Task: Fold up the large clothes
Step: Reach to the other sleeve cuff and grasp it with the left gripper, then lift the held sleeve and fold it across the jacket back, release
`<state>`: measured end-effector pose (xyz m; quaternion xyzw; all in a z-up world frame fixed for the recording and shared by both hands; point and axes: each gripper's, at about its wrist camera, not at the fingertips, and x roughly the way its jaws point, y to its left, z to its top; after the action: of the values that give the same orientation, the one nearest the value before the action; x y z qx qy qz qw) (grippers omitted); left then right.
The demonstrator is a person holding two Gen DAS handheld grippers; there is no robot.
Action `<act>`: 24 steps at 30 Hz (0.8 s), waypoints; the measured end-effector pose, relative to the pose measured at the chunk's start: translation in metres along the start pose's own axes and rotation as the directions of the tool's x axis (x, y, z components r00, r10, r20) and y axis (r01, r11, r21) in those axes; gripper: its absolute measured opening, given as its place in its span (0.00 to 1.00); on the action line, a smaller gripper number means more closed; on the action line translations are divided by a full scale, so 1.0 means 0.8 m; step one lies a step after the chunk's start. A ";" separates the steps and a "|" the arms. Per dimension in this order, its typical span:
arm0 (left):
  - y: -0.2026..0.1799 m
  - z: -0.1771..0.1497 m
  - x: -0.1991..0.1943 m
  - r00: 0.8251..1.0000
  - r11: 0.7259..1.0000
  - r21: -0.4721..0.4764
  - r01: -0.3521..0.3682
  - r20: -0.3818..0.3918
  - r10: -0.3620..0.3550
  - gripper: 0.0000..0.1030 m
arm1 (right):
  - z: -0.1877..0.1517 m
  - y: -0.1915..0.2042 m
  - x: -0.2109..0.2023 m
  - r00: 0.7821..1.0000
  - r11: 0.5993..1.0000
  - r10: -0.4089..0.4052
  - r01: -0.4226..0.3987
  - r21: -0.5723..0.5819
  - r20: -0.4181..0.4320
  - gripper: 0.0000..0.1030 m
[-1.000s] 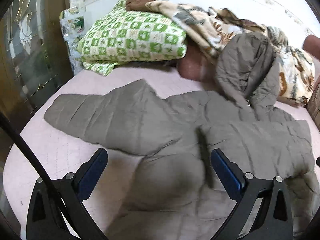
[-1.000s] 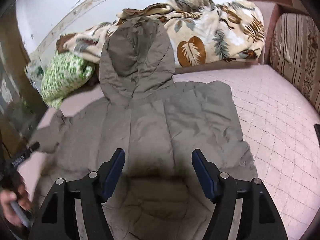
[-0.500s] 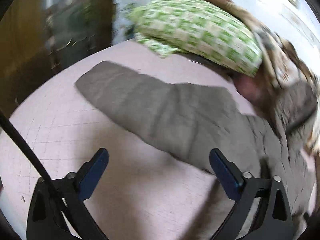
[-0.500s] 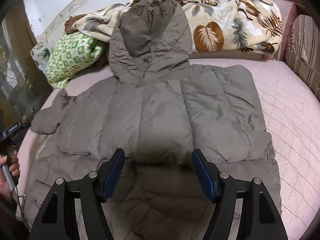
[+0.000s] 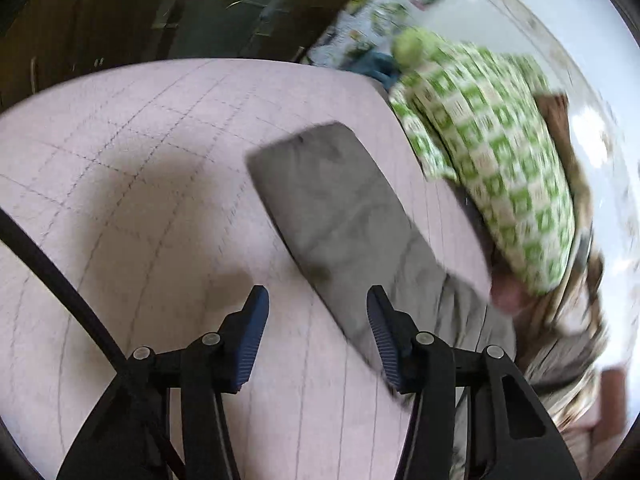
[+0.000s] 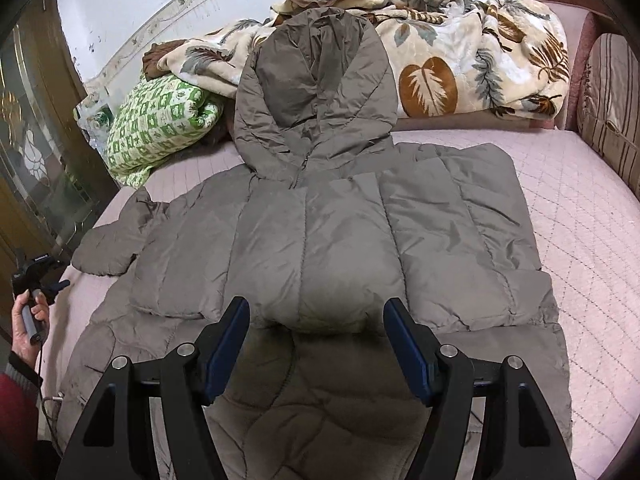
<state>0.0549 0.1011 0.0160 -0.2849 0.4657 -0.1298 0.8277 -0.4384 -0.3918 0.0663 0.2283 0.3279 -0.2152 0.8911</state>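
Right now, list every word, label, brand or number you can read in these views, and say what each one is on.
None can be read for certain.
A small white label on the left tongs is too small to read.
Printed packaging beside the green checked bedding is blurred past reading.
The grey jacket shows no tag or logo.

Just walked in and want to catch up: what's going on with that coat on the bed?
A person with a claw in each hand is folding a grey hooded coat spread on the pink bed. The left claw, jaws just closing with nothing between them, is beside the outstretched sleeve. The right claw hovers open over the coat's lower half.
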 end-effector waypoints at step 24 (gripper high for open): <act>-0.054 0.049 0.042 0.979 0.991 0.111 -0.070 0.196 0.047 0.13 | 0.011 -0.014 0.009 1.000 0.999 -0.006 0.004 0.051 0.030 0.72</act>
<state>0.1079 0.0644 0.0340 -0.2330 0.3830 -0.1041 0.8878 -0.4354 -0.4073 0.0641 0.2469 0.3095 -0.2290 0.8893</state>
